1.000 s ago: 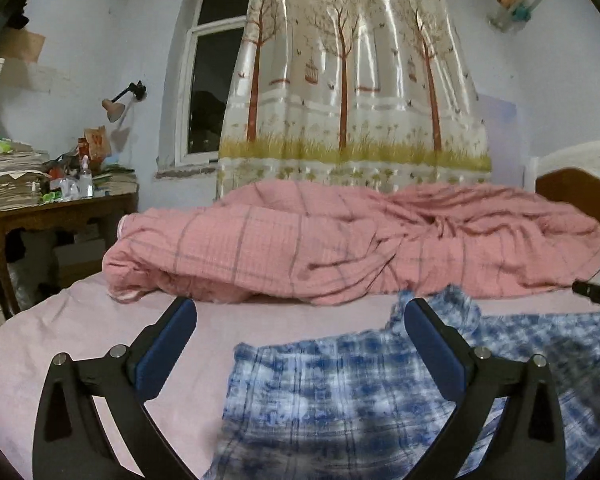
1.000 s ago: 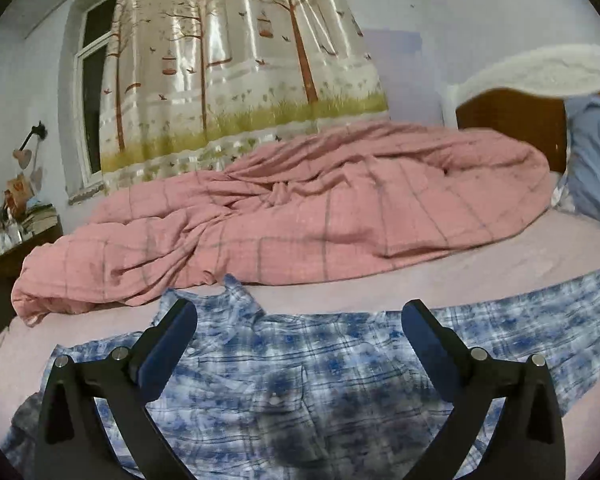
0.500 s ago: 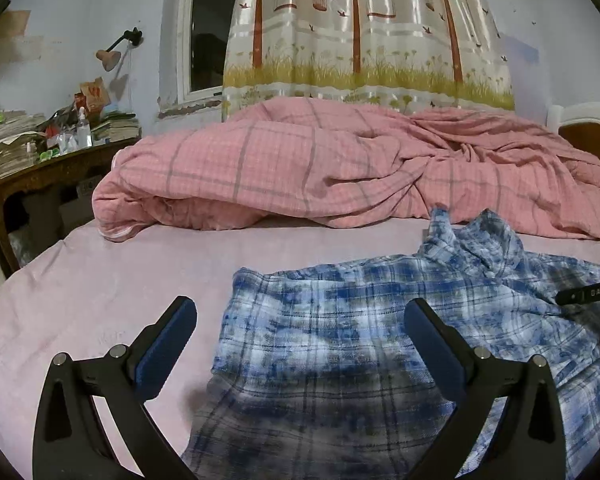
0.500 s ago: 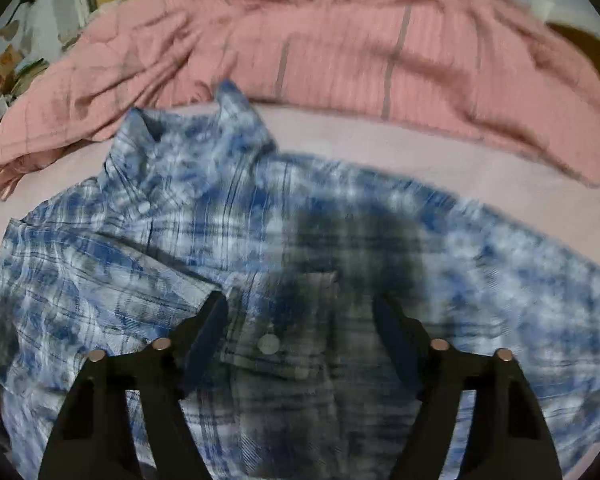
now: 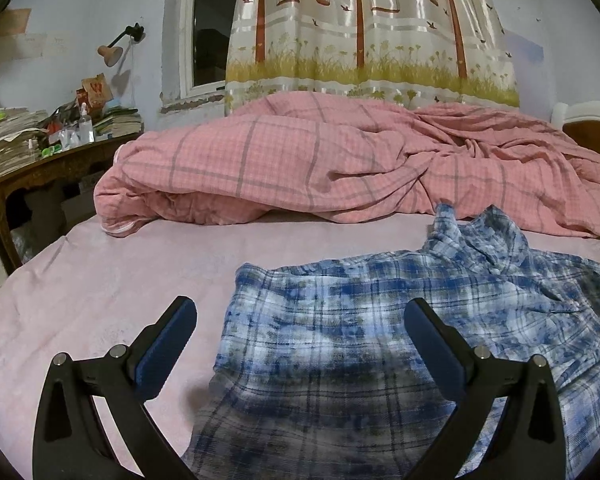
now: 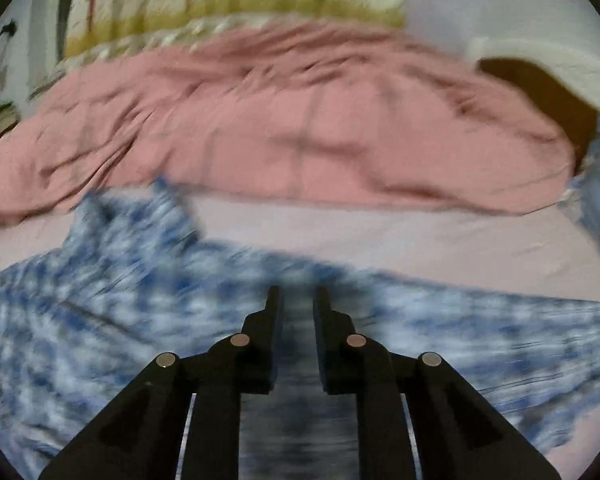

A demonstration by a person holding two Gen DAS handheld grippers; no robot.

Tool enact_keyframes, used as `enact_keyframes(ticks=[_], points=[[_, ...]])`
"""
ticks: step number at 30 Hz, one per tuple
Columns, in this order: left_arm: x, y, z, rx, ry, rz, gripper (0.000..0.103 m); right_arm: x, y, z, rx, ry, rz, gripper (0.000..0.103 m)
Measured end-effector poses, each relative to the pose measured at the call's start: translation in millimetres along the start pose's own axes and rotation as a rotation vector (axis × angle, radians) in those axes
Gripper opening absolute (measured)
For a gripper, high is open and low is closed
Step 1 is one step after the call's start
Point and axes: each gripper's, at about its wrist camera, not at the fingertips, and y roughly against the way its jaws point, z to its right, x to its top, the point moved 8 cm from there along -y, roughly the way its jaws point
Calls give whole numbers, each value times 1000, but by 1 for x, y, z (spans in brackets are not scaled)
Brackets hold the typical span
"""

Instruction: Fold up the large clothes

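Left wrist view alone shows cluttered desk (image 5: 60,160), window (image 5: 208,28) and wall lamp (image 5: 112,50); right wrist view, heavily blurred, alone shows headboard (image 6: 540,88). Blue plaid shirt (image 5: 380,340) is spread flat on pink sheet (image 5: 100,300), collar toward pink quilt (image 5: 340,168). Left gripper (image 5: 300,332) is held wide open, shirt's left edge seen between fingers, apparently untouched. Right gripper (image 6: 296,300) jaws, just closing, are drawn nearly together, seemingly pinching shirt fabric. Bare sheet is left open beside shirt's left edge.
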Motion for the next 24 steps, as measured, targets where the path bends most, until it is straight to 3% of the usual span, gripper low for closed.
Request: enact_keyframes(ticks=[1, 2, 3, 4, 5, 7, 9, 13, 19, 22, 24], points=[[1, 3, 1, 1, -2, 11, 103, -1, 15, 20, 11, -31, 32, 22], [5, 8, 2, 0, -6, 33, 103, -2, 25, 33, 13, -46, 48, 46], [9, 14, 3, -2, -9, 61, 103, -4, 42, 49, 10, -65, 89, 62], [14, 21, 6, -7, -9, 87, 103, -5, 69, 73, -22, -84, 186, 86], [18, 27, 7, -14, -8, 107, 103, -6, 88, 91, -65, -89, 247, 94], [25, 39, 10, -19, -2, 140, 103, -11, 115, 123, -121, -85, 281, 96], [31, 48, 12, -36, 9, 163, 103, -22, 128, 158, -107, -138, 218, 96], [29, 46, 14, -46, 15, 151, 103, -64, 129, 256, -66, -420, 60, 96], [12, 23, 17, -8, -26, 73, 103, -134, 115, 413, -292, -690, -46, 96], [10, 19, 16, -5, -17, 57, 103, -166, 105, 472, -317, -843, -85, 96], [10, 19, 15, 4, -16, 60, 103, -174, 95, 485, -319, -873, -98, 96]])
